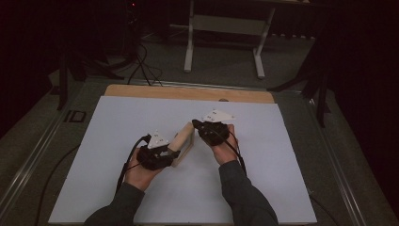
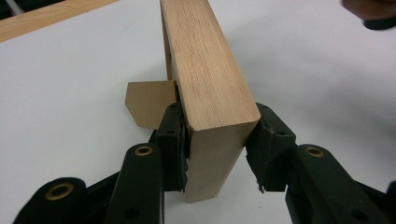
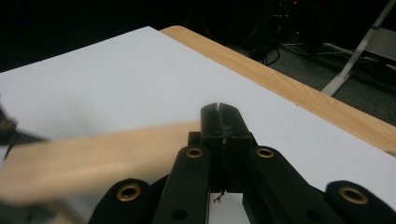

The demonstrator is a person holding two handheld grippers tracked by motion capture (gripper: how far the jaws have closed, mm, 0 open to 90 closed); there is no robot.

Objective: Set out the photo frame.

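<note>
Item: wooden block [image 1: 183,143], pale, long and flat-sided, standing on edge on the white worktop [image 1: 113,141] near its middle, between the person's two hands. One end points toward the left hand, the other toward the right. In the left gripper view the wooden block [image 2: 205,79] runs away from the camera, grain showing on its top face.

Item: left claw [image 1: 170,153], black, held in the left hand [image 1: 141,172] at the near end of the block. In the left gripper view the left claw [image 2: 217,149] has one pad against each side of the block's end and is clamped on it. A grey three-cornered plate [image 1: 157,140] sits on top; a black cable [image 1: 128,160] trails back along the forearm.

Item: right claw [image 1: 195,124], black, held in the right hand [image 1: 225,148] just beside the far end of the block. In the right gripper view the right claw [image 3: 219,109] has its two pads pressed together with nothing between them; the block [image 3: 93,156], blurred, lies to the left of the jaws. Whether it touches the block cannot be told.

Item: small brown card piece [image 2: 148,103], flat on the worktop, just beside the block at the left claw's side.

Item: wooden strip [image 1: 188,93] along the worktop's far edge.
</note>
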